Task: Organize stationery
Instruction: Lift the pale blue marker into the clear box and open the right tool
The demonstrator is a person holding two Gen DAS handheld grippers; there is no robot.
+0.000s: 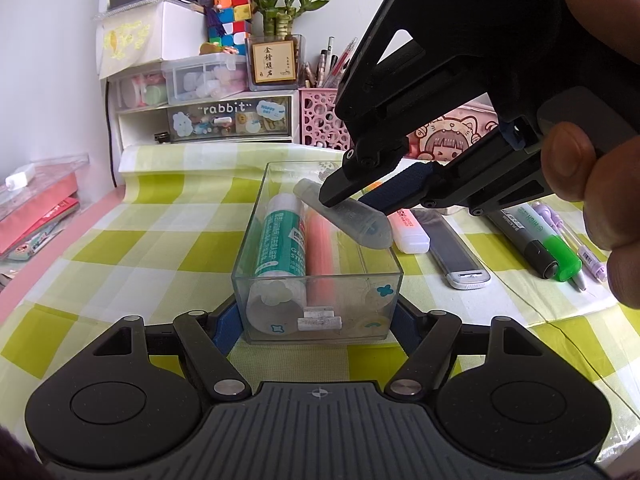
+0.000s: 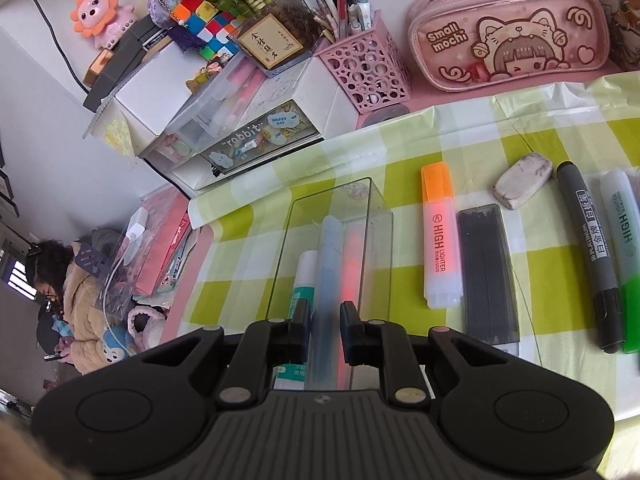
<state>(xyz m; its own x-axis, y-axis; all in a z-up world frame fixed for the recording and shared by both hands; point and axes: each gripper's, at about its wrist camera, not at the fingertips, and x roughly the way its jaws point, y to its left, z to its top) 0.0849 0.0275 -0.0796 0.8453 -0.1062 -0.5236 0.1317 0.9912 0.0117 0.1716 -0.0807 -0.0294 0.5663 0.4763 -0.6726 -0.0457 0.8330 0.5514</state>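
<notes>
The table [image 2: 360,264] wears a green-and-white checked cloth, with a pink strip bare along the back. There a pink pouch [image 2: 508,32] lies beside a pink pen cup [image 2: 368,68], and white drawers [image 2: 224,120] stand further left.

In the middle sits a clear box [image 1: 316,312], long side running away from the left tool [image 1: 316,320]. That tool's two fingers press against the box's near end, one on each side wall, pinching it. Inside the box, a glue stick [image 1: 276,236] lies along the left wall and a pink marker [image 1: 320,256] beside it.

The right tool [image 1: 352,196] comes in from the upper right, held in a hand [image 1: 592,168]. It is closed on a frosted tube [image 1: 348,216], which hangs tilted over the box above the pink marker, its rounded end near the right wall; whether it touches that wall I cannot tell.

Right of the box, on the cloth, lie an orange highlighter [image 2: 438,240], a dark lead case [image 2: 486,272], a grey marker [image 2: 592,256] and a green highlighter [image 2: 628,264], roughly parallel. A worn eraser [image 2: 522,180] lies behind them.
</notes>
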